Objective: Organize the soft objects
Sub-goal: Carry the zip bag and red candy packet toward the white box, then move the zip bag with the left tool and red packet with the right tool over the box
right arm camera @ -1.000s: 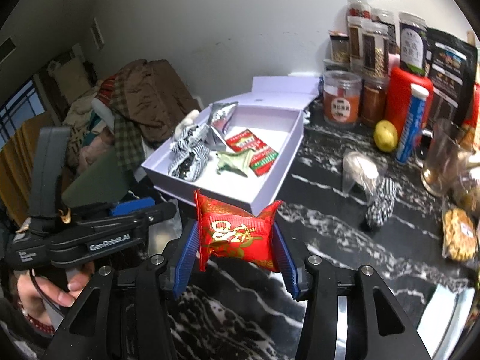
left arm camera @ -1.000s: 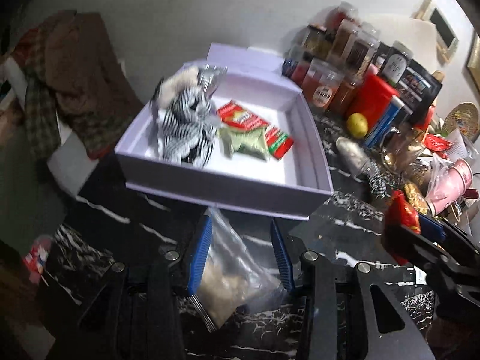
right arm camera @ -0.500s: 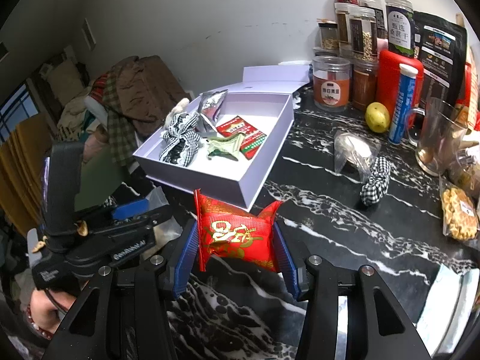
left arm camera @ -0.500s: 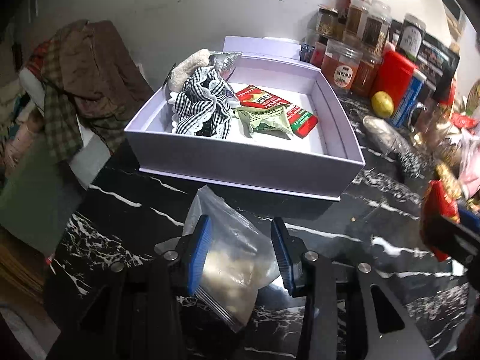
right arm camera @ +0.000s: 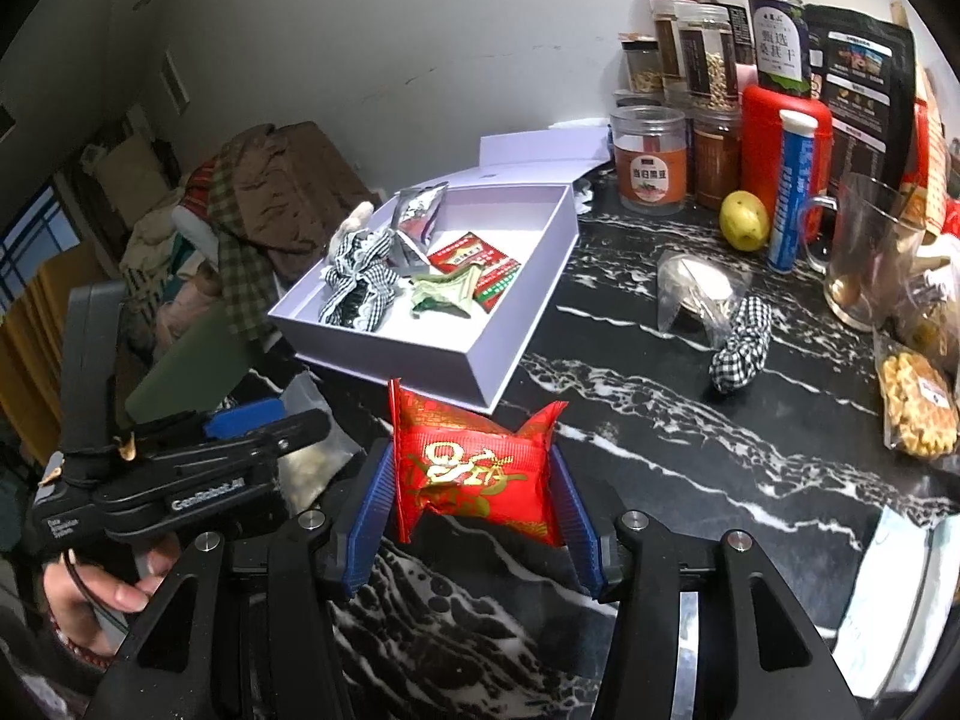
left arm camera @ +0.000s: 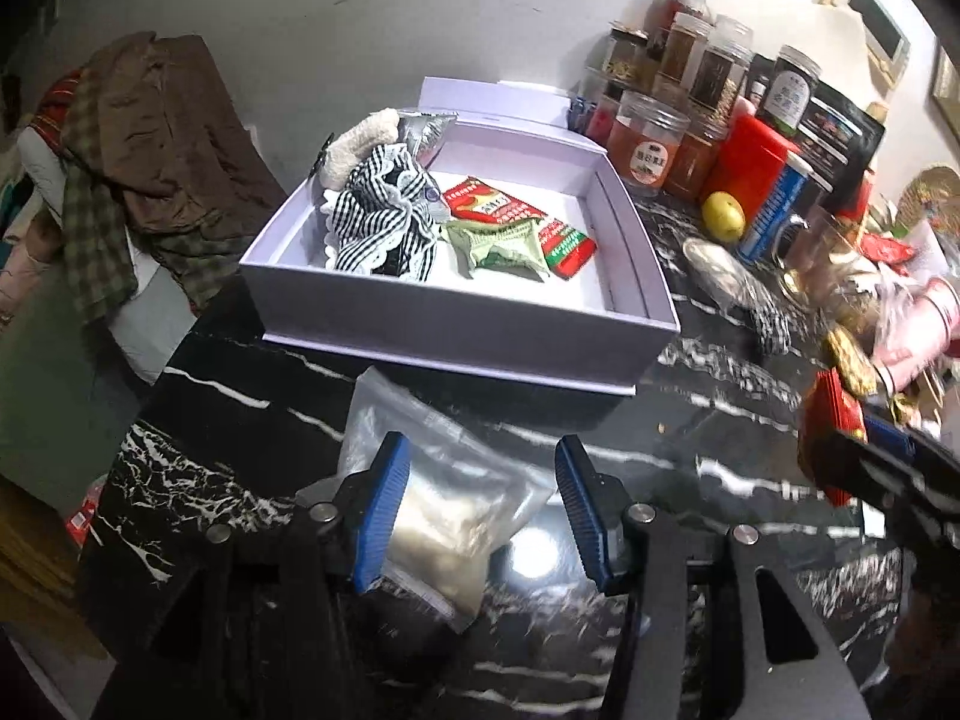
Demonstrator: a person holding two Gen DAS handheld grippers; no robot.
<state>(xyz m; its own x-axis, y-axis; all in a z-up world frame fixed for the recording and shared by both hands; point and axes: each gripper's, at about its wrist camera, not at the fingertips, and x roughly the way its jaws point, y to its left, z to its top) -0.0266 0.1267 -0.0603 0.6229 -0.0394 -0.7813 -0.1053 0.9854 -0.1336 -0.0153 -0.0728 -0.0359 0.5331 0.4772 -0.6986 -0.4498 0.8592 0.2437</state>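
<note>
right gripper (right arm camera: 474, 504): clamped on red packet (right arm camera: 477, 468), held above counter just before box (right arm camera: 510, 354). left gripper (left arm camera: 480, 510): jaws spread around clear bag (left arm camera: 444, 516), apparently no grip. risks: bag stays behind or slides; packet catches box wall on entry.

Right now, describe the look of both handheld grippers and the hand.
Both grippers, left gripper and right gripper, have black angular bodies, silver bolts and ribbed blue finger pads. White lettering marks the left one's side. The bare hand wears a beaded bracelet.
</note>
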